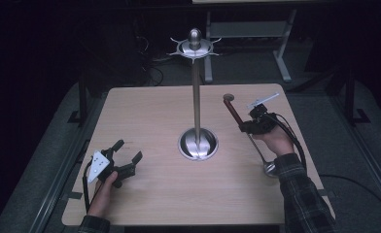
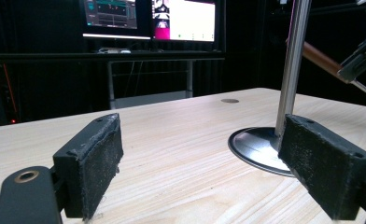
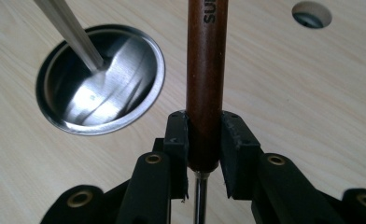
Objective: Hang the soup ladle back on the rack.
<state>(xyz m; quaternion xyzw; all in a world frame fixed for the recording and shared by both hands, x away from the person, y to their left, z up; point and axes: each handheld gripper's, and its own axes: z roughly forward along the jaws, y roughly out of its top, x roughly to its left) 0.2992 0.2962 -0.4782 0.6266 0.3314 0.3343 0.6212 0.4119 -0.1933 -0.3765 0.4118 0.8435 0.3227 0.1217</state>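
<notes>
A long utensil has a brown wooden handle, a thin metal shaft and a round metal head. It hangs tilted above the table's right side. My right gripper is shut on the lower end of the handle, with both pads pressed to the wood. A tall metal stand rises from a round base at the table's middle, with hooks at its top. My left gripper rests on the table at the front left, jaws wide open around nothing.
The wooden table has a small round hole near its far right corner. In the left gripper view the stand's pole and base lie just beyond the right pad. Monitors glow in the dark behind.
</notes>
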